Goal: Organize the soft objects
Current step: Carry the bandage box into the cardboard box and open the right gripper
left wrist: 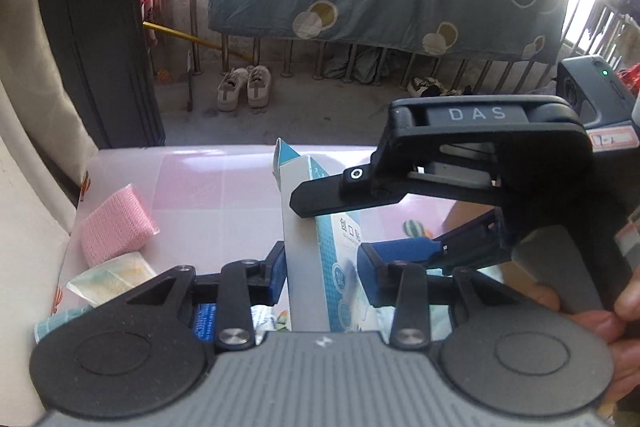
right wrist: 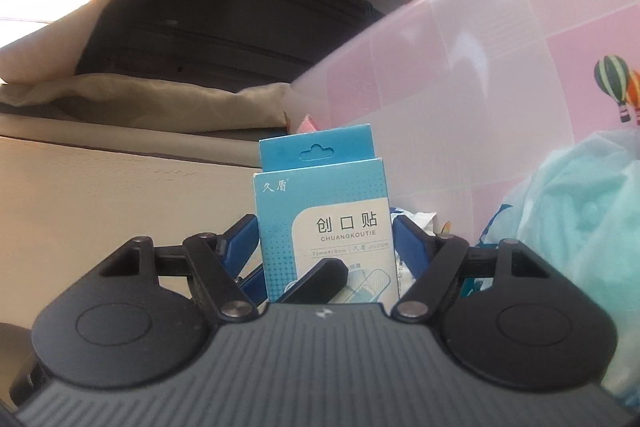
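Note:
A blue and white box of sticking plasters [left wrist: 304, 227] stands upright above the pink table [left wrist: 208, 179]. My left gripper [left wrist: 320, 263] is shut on it, its blue pads pressing the front and back faces. One of its black fingers [right wrist: 320, 279] crosses the printed front of the box [right wrist: 324, 207] in the right wrist view. My right gripper [right wrist: 326, 239] is open, with a finger close beside each narrow edge of the box. In the left wrist view the right gripper [left wrist: 330, 229] reaches in from the right.
A pink knitted pad [left wrist: 116, 223], a pale sealed packet [left wrist: 112, 281] and a teal cloth [left wrist: 60, 323] lie at the table's left. A light teal soft bundle [right wrist: 580, 211] sits to the right. A dark suitcase [left wrist: 92, 39] stands beyond the table. A hand [left wrist: 616, 323] holds the right gripper.

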{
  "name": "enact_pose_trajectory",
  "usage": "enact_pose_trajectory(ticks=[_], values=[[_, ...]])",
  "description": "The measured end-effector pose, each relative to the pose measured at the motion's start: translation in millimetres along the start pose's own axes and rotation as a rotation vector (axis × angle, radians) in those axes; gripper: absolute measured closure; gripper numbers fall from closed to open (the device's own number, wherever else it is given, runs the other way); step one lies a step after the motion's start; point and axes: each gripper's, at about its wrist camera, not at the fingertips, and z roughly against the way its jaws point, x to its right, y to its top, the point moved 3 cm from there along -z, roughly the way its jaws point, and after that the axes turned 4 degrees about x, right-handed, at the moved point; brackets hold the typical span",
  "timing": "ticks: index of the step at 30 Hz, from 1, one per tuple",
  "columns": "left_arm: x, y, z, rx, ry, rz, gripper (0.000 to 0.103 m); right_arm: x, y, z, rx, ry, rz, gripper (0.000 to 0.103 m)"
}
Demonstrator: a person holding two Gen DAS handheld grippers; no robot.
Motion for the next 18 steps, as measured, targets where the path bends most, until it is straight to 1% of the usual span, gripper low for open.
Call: enact_pose_trajectory(ticks=[2, 4, 9, 12, 15, 18], values=[[23, 6, 13, 0.024, -0.034, -0.02, 0.064, -3, -3, 32, 0.037, 0.02, 0.005, 0.03], [50, 11, 21, 0.03, -0.081, -0.041, 0.065, 0, -8, 69, 0.078, 0.039, 0.001, 0.03], [120, 10, 17, 0.026, -0.184, -0.108, 0.065, 22, -15, 156, 0.193, 0.05, -0.012, 0.03], [164, 5, -2, -0.003, -0.247, -0.139, 0.065, 49, -17, 199, 0.254, 0.027, -0.041, 0.03], [199, 1, -26, -0.044, -0.294, -0.147, 0.065, 91, -13, 228, 0.299, -0.006, -0.089, 0.03], [224, -4, -50, -0.085, -0.302, -0.163, 0.064, 132, -8, 251, 0.33, -0.04, -0.131, 0.03]])
